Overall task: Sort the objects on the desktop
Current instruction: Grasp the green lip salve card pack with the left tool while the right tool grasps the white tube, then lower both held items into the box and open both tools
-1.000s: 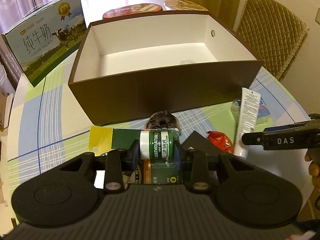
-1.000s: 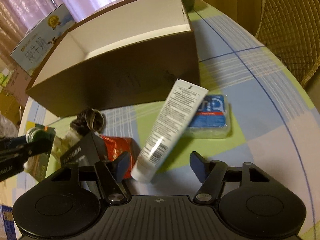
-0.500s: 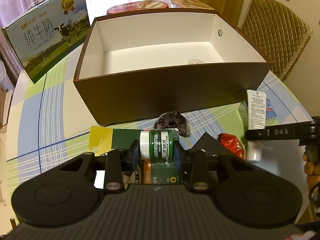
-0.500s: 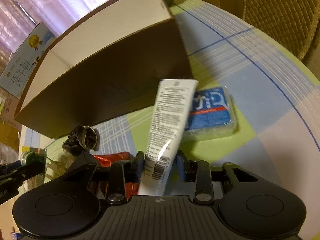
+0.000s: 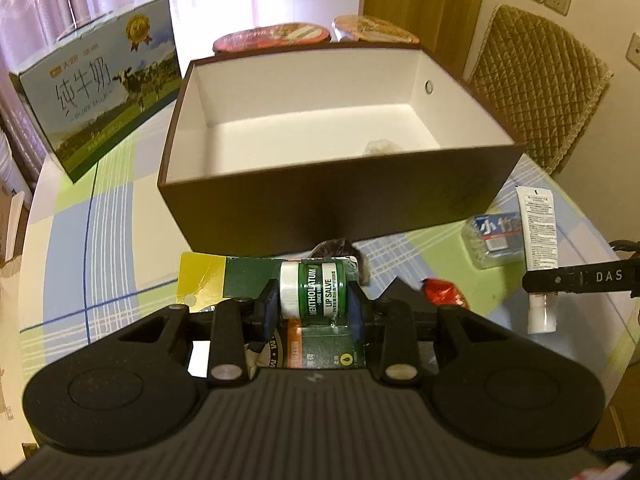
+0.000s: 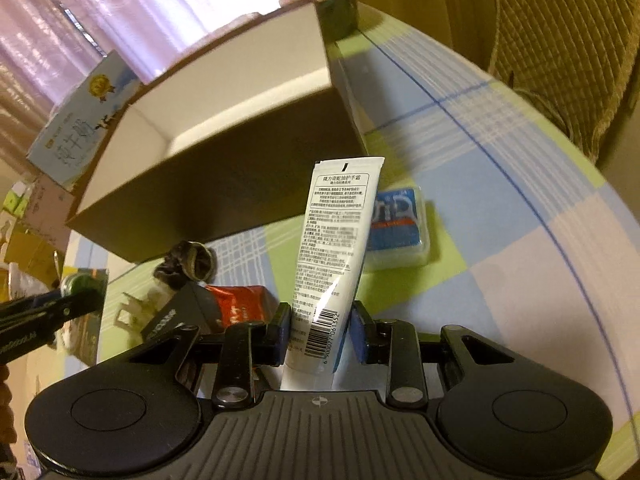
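Note:
My left gripper (image 5: 313, 305) is shut on a green lip salve jar (image 5: 312, 294) still on its green and yellow backing card (image 5: 224, 278), held above the table in front of the brown box (image 5: 340, 204). My right gripper (image 6: 320, 330) is shut on a white hand cream tube (image 6: 334, 248), lifted off the table with its crimped end pointing up. That tube (image 5: 538, 232) and the right gripper's finger (image 5: 580, 280) show at the right edge of the left wrist view. The box's white inside holds one small pale object (image 5: 380, 146).
On the checked tablecloth lie a blue tissue pack (image 6: 396, 226), a red packet (image 6: 240, 310), a black box (image 6: 180, 314) and a dark hair scrunchie (image 6: 186, 266). A milk carton box (image 5: 100, 92) stands back left, two lidded bowls (image 5: 272, 38) behind the brown box, a padded chair (image 5: 536, 80) right.
My right gripper closed on the hand cream tube and lifted it upright off the table. My left gripper rose with the lip salve, so more of the box's inside shows.

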Demonstrator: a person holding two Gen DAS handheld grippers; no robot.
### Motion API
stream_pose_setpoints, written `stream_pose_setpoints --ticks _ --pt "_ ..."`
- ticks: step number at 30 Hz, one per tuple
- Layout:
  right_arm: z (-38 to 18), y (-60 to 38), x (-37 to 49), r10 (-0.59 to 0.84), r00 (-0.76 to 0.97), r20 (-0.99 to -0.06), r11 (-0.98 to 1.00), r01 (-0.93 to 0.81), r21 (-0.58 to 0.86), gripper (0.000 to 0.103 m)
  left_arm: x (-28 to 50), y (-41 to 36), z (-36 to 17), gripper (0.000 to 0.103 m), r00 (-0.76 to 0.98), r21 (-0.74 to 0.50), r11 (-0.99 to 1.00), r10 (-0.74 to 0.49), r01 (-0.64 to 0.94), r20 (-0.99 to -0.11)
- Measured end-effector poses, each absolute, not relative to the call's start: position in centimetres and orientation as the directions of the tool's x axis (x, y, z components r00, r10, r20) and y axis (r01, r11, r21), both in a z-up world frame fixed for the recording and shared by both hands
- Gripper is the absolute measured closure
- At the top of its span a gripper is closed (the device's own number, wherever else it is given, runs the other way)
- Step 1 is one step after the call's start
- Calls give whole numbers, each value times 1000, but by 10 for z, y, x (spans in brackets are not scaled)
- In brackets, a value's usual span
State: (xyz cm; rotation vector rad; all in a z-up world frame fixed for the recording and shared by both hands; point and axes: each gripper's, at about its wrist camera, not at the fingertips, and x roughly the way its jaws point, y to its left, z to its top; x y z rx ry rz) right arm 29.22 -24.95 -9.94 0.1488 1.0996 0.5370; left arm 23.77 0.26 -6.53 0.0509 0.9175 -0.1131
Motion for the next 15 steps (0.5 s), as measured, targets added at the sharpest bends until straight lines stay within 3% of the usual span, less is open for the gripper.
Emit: stream_pose_setpoints --ticks 15 --pt "-41 -214 318 601 361 -713 768 -508 391 75 257 -10 -19 73 695 27 982 -112 185 -710"
